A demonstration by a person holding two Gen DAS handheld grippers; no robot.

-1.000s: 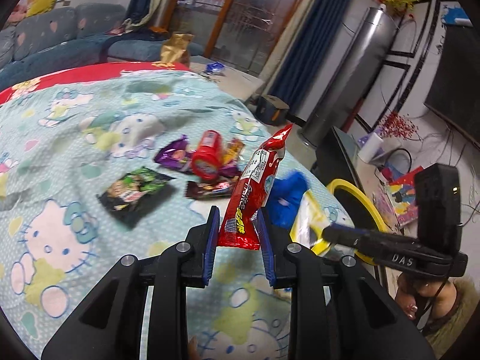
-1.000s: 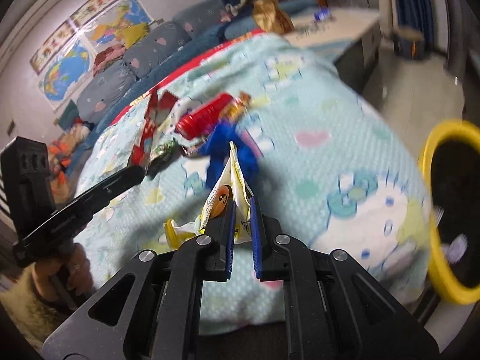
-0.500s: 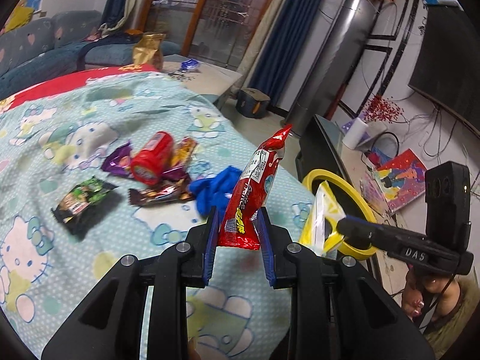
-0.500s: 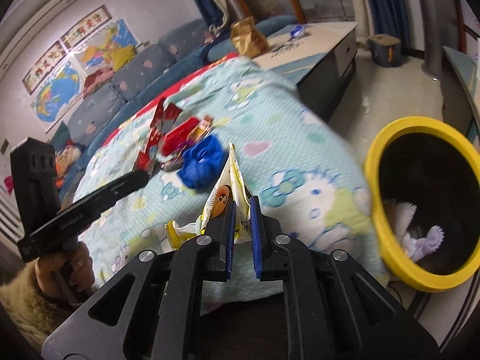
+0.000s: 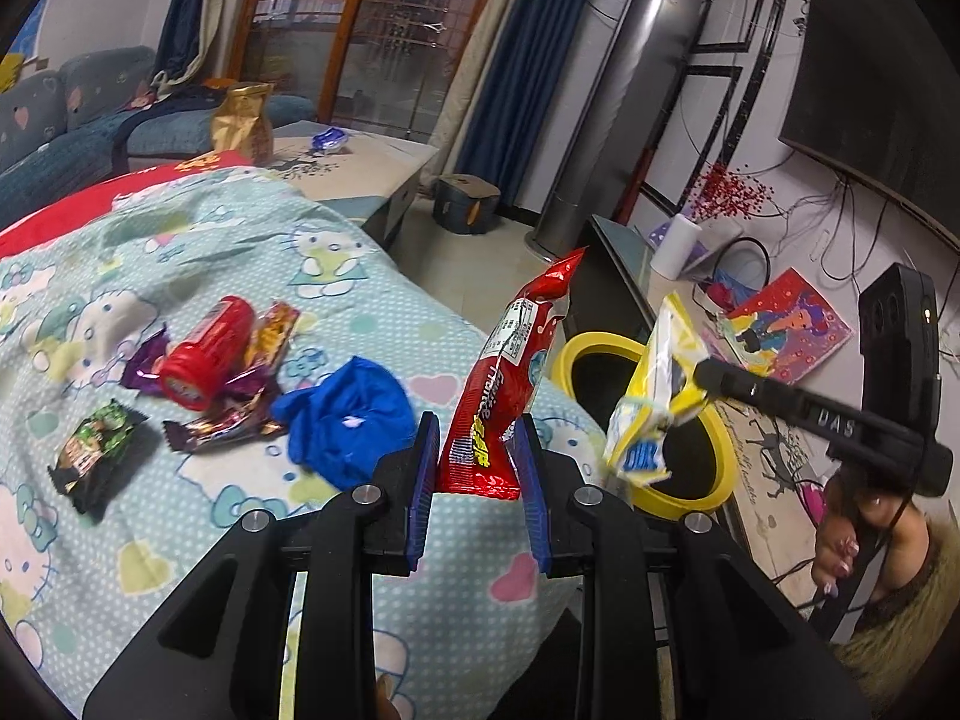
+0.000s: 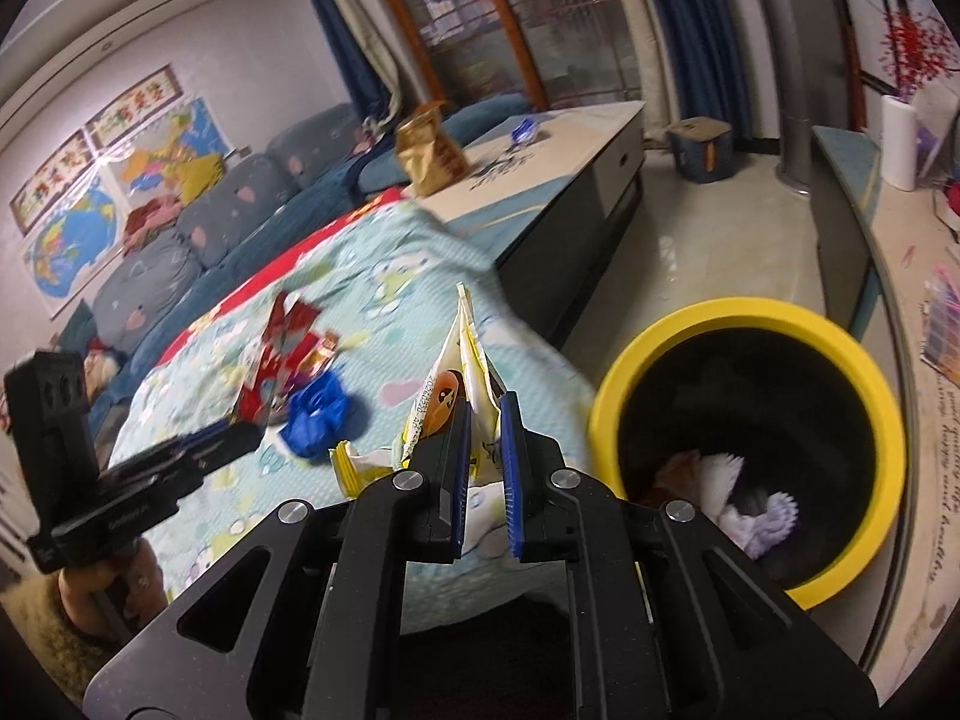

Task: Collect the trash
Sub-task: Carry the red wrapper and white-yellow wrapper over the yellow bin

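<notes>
Left gripper (image 5: 477, 456) clamps the red wrapper (image 5: 510, 384), right gripper (image 6: 483, 450) pinches the yellow wrapper (image 6: 462, 372); bin (image 6: 750, 315) at right apparently holds paper already, several wrappers (image 5: 96, 456) left mid-frame.

The bed cover (image 5: 372, 324) is light blue-green with white dots, white cartoon cats and small hearts; its far edge is red. The packet (image 5: 510, 384) is red, the second packet (image 6: 465, 372) yellow and white. The cloth (image 5: 348, 414) is bright blue. The bin (image 6: 750, 324) has a yellow rim and is black inside.
</notes>
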